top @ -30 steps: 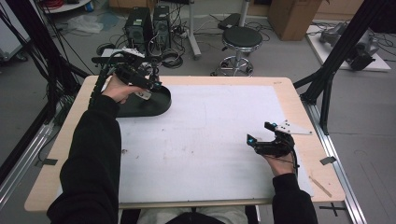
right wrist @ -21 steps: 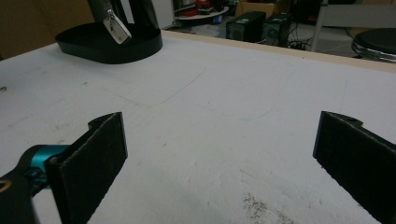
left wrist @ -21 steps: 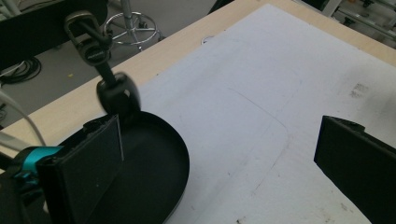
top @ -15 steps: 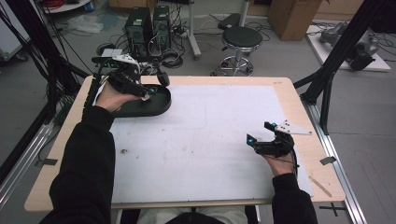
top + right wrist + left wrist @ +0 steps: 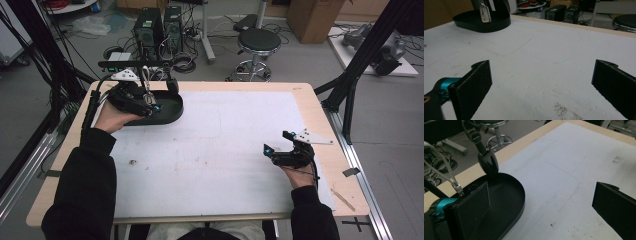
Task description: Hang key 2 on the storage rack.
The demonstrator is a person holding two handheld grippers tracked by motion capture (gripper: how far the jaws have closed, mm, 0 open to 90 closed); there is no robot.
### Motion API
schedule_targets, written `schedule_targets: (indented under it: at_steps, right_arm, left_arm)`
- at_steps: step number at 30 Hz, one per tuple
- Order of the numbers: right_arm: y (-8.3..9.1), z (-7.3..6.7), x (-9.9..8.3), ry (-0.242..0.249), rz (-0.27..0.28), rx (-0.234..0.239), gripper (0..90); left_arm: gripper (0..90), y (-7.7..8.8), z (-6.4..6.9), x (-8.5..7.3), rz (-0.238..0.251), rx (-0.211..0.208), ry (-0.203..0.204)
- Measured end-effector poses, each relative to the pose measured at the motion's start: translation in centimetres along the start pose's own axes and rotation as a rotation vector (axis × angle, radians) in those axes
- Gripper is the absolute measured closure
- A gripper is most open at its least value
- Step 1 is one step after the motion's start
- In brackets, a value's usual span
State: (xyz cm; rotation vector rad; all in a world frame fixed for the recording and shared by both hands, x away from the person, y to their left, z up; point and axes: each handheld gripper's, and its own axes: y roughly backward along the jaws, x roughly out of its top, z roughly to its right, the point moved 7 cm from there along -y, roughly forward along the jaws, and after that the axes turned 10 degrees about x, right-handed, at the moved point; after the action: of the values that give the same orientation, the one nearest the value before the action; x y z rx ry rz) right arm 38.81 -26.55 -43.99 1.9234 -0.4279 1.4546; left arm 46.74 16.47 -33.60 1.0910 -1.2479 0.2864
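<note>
Wooden-edged counter [image 5: 320, 112] with a white sheet cover [image 5: 225, 140] seen from high view. Black shallow oval plastic tray [image 5: 170, 107] sits at the far-left corner of the counter. Left tool [image 5: 150, 102] is held over the tray's near-left part, hand [image 5: 112, 116] beneath it, black sleeve trailing to the bottom edge. Right tool [image 5: 275, 145] is at the near-right of the sheet, well apart from the tray, grey three-cornered plate [image 5: 312, 136] on top, hand [image 5: 295, 175] behind it.

Left gripper view: jaws wide apart, nothing between them; left jaw hangs over the tray [image 5: 509, 202] interior, right jaw over the bare sheet [image 5: 564, 170]. This view shows a glossy black rounded clamp head on a jointed stalk [image 5: 487, 162] standing at the tray's far rim, plus thin white cables [image 5: 441, 171] at left; high view shows that spot only as a small dark shape, too small to tell.

Right gripper view: jaws wide apart, empty, above the sheet [image 5: 536, 62]. Dark crumbs [image 5: 560, 107] on the sheet between the jaws. Tray [image 5: 482, 23] far off at top left with a pale hanging piece [image 5: 484, 12] above it, identity unclear. Faint curved line [image 5: 524, 43] drawn on the sheet shows here and in the left gripper view, barely in high view.

High view adds the floor beyond: black round stool [image 5: 257, 42], black computer towers [image 5: 160, 22], cardboard box [image 5: 310, 15].
</note>
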Motion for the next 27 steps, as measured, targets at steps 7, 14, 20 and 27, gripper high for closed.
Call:
schedule_targets:
  at_steps: [7, 14, 20, 27]
  right_arm:
    - [0.1, -0.1, 0.0, 0.004, -0.004, -0.003, 2.1]
    - [0.4, -0.2, -0.1, -0.01, -0.001, -0.01, 2.1]
    - [0.3, -0.1, -0.2, -0.002, -0.011, -0.006, 2.1]
    - [0.1, -0.1, -0.2, 0.002, -0.014, -0.001, 2.1]
  left_arm:
    - [1.7, 0.8, 0.0, -1.4, 0.01, 0.015, -0.006]
    - [1.8, 1.4, -0.4, -3.6, -0.007, 0.056, -0.016]
    - [1.7, 2.5, -0.7, -5.4, 0.003, 0.084, 0.006]
    - [1.7, 3.6, -1.5, -8.7, -0.02, 0.119, 0.046]
